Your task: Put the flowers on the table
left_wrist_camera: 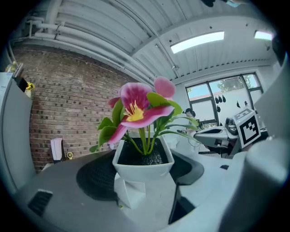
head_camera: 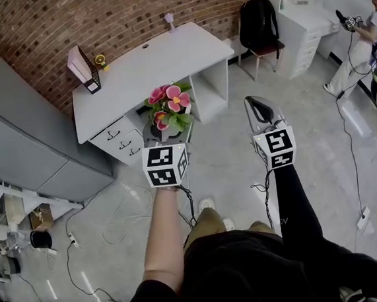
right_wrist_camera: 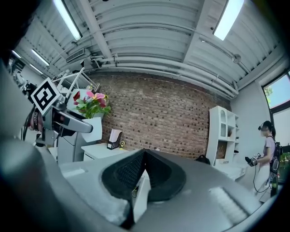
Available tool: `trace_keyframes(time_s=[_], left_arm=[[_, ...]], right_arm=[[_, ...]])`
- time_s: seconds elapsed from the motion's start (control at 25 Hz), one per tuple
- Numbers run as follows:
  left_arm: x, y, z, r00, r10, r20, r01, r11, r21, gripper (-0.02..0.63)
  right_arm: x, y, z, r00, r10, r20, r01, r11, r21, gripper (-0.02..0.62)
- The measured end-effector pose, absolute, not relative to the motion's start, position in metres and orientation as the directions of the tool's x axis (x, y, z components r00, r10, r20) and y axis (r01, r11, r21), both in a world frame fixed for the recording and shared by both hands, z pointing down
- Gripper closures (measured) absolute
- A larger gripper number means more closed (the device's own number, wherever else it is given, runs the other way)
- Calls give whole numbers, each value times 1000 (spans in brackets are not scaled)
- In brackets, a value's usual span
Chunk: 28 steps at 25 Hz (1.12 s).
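A white square pot [left_wrist_camera: 142,161] of pink flowers [left_wrist_camera: 136,106] with green leaves sits upright between the wide-set jaws of my left gripper [left_wrist_camera: 144,174], whose pads press its sides. From the head view, the flowers [head_camera: 169,107] are held in the air in front of the white desk [head_camera: 142,68], over the floor, by the left gripper [head_camera: 166,137]. My right gripper [head_camera: 262,112] is beside it to the right, shut with nothing in it; its black pads [right_wrist_camera: 156,174] meet in the right gripper view. The pot [right_wrist_camera: 93,128] shows there at the left.
A file holder with papers [head_camera: 83,68] and a small yellow object [head_camera: 101,60] stand on the desk's left end. A backpack on a chair [head_camera: 259,24] and white shelving [head_camera: 303,16] lie to the right. A person [head_camera: 365,37] stands far right. Cables trail across the floor [head_camera: 125,213].
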State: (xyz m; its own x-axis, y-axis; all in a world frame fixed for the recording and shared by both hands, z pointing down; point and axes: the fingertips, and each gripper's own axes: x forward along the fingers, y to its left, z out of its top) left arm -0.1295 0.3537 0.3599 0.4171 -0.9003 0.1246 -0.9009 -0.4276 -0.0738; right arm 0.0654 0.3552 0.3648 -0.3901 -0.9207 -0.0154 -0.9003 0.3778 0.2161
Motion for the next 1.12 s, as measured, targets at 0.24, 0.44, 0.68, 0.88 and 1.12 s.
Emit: trace_keyframes(time_s=[0.24,0.44,0.68,0.88,1.12], left_arm=[[-131,318,365,424,-896,130,-894,-437,-101,264],[-132,259,374,441,-888,129,-887,-453,-85,264],[-130,165,370,467,-876,122,-874,-478,-85,263],[-138,91,365,477,-870,126,-869,-488,-78,264],[-147,20,367,474,-871,131,-872,-485,-68,264]], right_arm=[[60,324,369,-388,-922,-7,-899,377,225,595],[51,270,377,-390,-921,5,-895,380,234,595],[47,181,377,-379,-925,17,-896,371,243,595],[39,109,364,-369,-929,18,-896,361,258,595],[32,40,360,-367,-930,17,-895,358,265,595]])
